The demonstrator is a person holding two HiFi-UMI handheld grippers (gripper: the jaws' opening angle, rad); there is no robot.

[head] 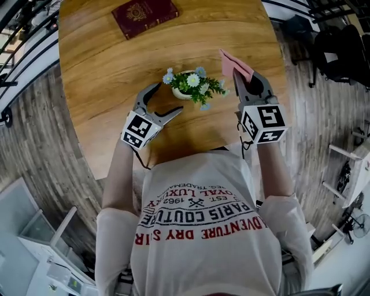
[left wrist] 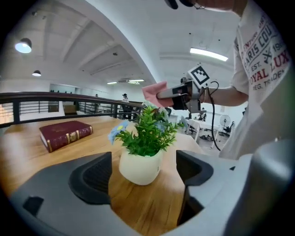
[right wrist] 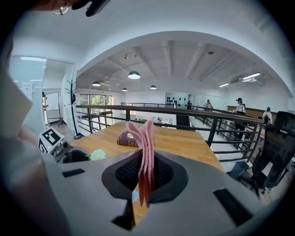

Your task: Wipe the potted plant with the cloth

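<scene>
A small potted plant (head: pixel 191 85), a cream pot (left wrist: pixel 140 165) with green leaves and pale blue and white flowers, stands on the round wooden table (head: pixel 98 69). My left gripper (head: pixel 166 100) is open just left of the pot. In the left gripper view the pot stands ahead between the wide jaws (left wrist: pixel 144 179), and neither pad touches it. My right gripper (head: pixel 250 82) hovers right of the plant, shut on a folded pink cloth (head: pixel 233 62). The cloth (right wrist: pixel 144 150) sticks up from between the closed pads. One blue flower (right wrist: pixel 97 154) shows left of it.
A dark red book (head: pixel 144 16) lies at the table's far side. The table's near edge is against the person's body. A black railing (right wrist: pixel 184 113) runs round the floor's edge. Black chairs (head: pixel 341 52) stand off to the right and white equipment (head: pixel 46 248) at the lower left.
</scene>
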